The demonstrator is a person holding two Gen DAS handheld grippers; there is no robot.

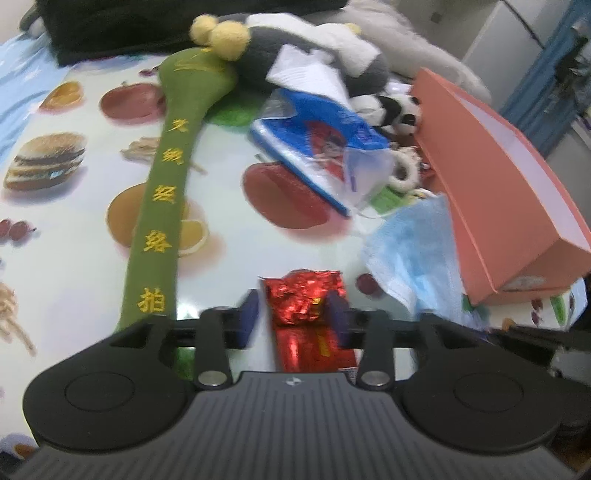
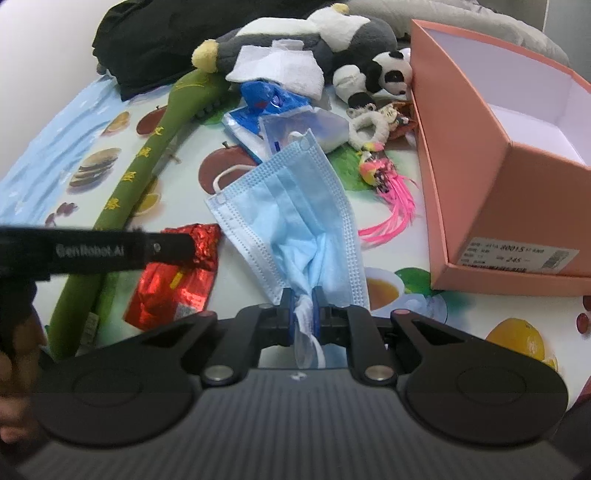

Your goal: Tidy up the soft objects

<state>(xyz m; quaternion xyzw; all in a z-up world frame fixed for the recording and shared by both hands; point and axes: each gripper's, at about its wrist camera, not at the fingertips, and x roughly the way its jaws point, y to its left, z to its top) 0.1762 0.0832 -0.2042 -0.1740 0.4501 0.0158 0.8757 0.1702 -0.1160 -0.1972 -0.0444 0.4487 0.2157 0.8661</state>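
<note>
My left gripper (image 1: pixel 295 314) has its jaws on both sides of a red foil packet (image 1: pixel 304 306), also seen in the right wrist view (image 2: pixel 173 277); the pads sit against its sides. My right gripper (image 2: pixel 303 306) is shut on a blue face mask (image 2: pixel 291 206), pinching its bunched end; the mask also shows in the left wrist view (image 1: pixel 413 251). An open pink box (image 2: pixel 517 155) stands at the right. A long green fabric massage bat (image 1: pixel 162 206) lies to the left.
Further back lie a blue plastic package (image 2: pixel 266 107), white cloth (image 2: pixel 280 66), a panda plush (image 2: pixel 376 77), a grey penguin plush (image 2: pixel 332 33), a white scrunchie (image 2: pixel 369 125) and a pink feather toy (image 2: pixel 391 199). A fruit-print tablecloth (image 1: pixel 66 258) covers the table.
</note>
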